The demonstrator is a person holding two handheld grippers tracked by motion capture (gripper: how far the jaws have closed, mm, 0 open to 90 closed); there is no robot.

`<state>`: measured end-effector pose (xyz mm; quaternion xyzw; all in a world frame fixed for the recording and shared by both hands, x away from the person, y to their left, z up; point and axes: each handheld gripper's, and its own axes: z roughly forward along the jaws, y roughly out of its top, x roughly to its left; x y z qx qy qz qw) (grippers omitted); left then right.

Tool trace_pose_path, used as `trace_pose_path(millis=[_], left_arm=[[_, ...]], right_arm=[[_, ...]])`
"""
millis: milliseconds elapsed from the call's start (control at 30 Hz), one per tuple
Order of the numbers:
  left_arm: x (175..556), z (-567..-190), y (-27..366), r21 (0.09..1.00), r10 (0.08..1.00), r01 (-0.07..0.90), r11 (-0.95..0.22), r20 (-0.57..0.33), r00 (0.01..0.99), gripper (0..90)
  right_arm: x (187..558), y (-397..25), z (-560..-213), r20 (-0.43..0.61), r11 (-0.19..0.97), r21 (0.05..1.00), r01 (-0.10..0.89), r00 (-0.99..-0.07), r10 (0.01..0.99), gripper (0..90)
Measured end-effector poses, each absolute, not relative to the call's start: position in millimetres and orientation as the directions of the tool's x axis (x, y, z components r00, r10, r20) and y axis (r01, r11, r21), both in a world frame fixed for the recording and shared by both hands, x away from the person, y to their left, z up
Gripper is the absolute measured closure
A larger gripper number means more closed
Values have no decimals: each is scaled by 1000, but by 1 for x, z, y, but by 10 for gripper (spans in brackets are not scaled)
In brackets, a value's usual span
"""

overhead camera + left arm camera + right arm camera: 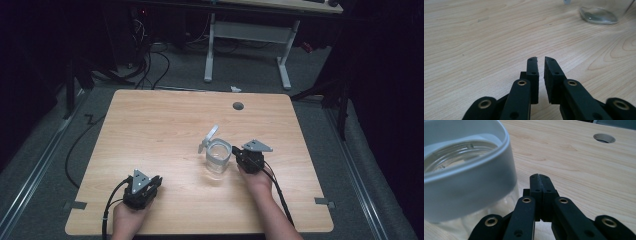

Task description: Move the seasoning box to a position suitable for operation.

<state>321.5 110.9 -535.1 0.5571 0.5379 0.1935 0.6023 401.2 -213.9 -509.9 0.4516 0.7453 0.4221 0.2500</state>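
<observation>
A clear glass jar (218,159) with a grey collar and its flip lid (209,137) raised stands right of the table's centre. My right gripper (235,150) is just to the jar's right, beside the collar and not around it. In the right gripper view its jaws (540,176) are pressed together, empty, with the jar's grey collar (469,182) close on the left. My left gripper (157,179) rests near the front edge, well left of the jar. In its own view the left gripper (541,60) is empty, its jaws a thin gap apart, and the jar's base (599,15) sits far off.
The wooden table (150,130) has a round cable hole (238,106) near its far edge, also seen as the hole (604,138) beyond the right jaws. Cables trail from both grippers off the front edge. A white desk frame (250,35) stands on the floor behind.
</observation>
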Motion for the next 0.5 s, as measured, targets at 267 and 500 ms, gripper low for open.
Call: trace_pose_path(millis=[267,500], left_arm=[[319,-535,109,880,829,368,300,-432,355,829],[318,-534,102,879,821,374,295,-433,371,829]], right_arm=[[387,-210,-509,-5,256,861,440,-495,869,900],[361,-199,-511,-5,280,864,418,-550,835,900]])
